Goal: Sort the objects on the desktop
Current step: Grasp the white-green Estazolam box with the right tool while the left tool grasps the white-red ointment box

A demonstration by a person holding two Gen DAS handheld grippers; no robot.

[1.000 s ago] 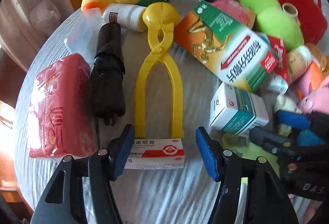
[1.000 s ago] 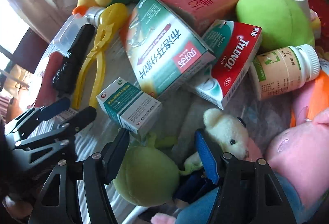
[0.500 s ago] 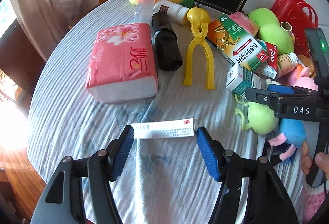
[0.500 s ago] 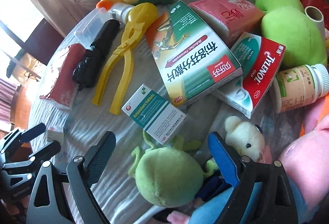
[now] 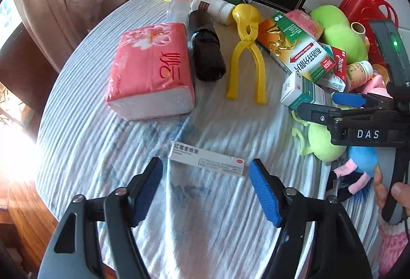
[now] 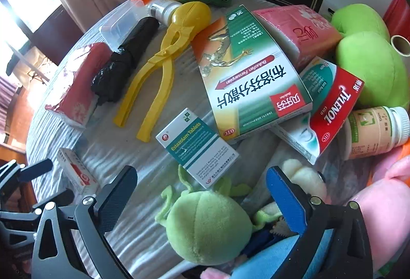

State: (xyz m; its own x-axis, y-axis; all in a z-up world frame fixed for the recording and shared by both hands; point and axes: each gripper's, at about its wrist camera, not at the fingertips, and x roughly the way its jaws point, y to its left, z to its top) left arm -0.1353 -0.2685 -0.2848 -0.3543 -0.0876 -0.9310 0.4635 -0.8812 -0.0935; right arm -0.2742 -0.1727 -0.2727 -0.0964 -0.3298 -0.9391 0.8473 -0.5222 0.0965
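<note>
Grippers both spread wide over cluttered round table (image 5: 77, 125). Left gripper (image 5: 206, 174) hangs above slim white ointment box (image 5: 207, 158), which lies flat on striped cloth between its blue pads, untouched. Right gripper (image 6: 202, 189) hovers over green plush toy (image 6: 207, 225), just below Estazolam tablet box (image 6: 197, 147); pink tissue pack (image 5: 151, 69) and yellow tongs (image 5: 247, 56) lie beyond.

TYLENOL on red box (image 6: 335, 106) (Cold); Estazolam Tablets on teal box (image 6: 197, 147).
</note>
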